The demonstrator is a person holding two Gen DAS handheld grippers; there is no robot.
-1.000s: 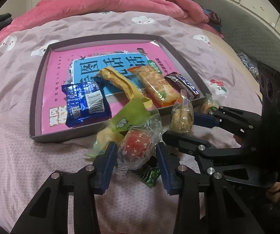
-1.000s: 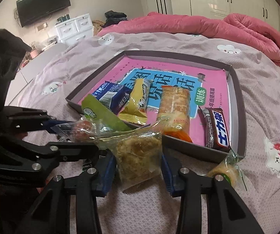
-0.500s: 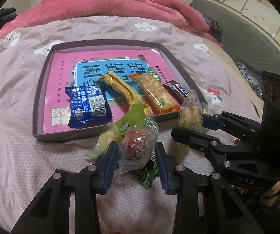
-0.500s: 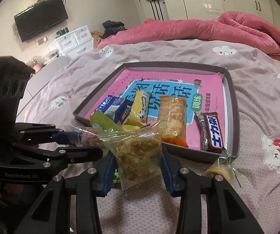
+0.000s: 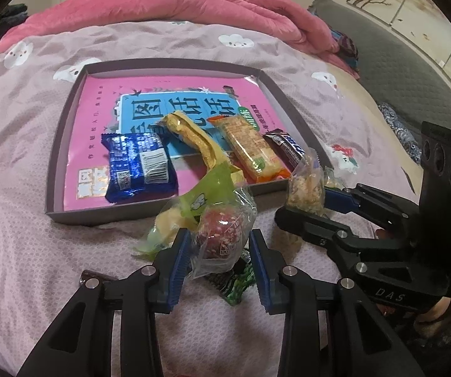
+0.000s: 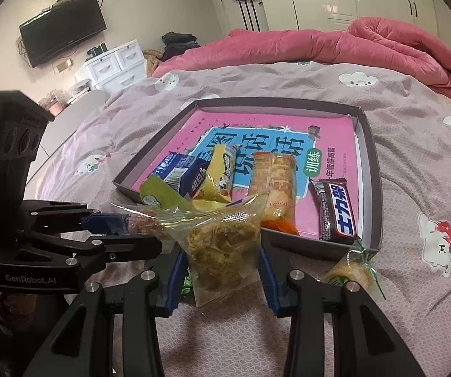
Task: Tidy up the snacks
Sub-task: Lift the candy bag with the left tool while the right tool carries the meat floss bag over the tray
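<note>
A shallow grey tray (image 5: pixel 56 144) with a pink book in it lies on the bed. In it lie a blue packet (image 5: pixel 137 166), a yellow packet (image 5: pixel 194 138), an orange cracker packet (image 5: pixel 247 150) and a dark chocolate bar (image 5: pixel 285 147). My left gripper (image 5: pixel 220 253) is shut on a clear-wrapped red snack (image 5: pixel 222 238), held above the bed in front of the tray's near edge. My right gripper (image 6: pixel 220 259) is shut on a clear bag of crumbly snack (image 6: pixel 222 242), beside the left one. It also shows in the left wrist view (image 5: pixel 307 185).
A green wrapped sweet (image 5: pixel 235 282) lies on the bed under the left gripper. A small clear-wrapped round snack (image 6: pixel 351 273) lies by the tray's near right corner. A green-yellow packet (image 5: pixel 206 194) overhangs the tray's near edge. A pink duvet (image 6: pixel 319 44) is piled at the far side.
Both grippers have lifted and pulled back a little with their snacks still held. The tray and its contents have not moved.
</note>
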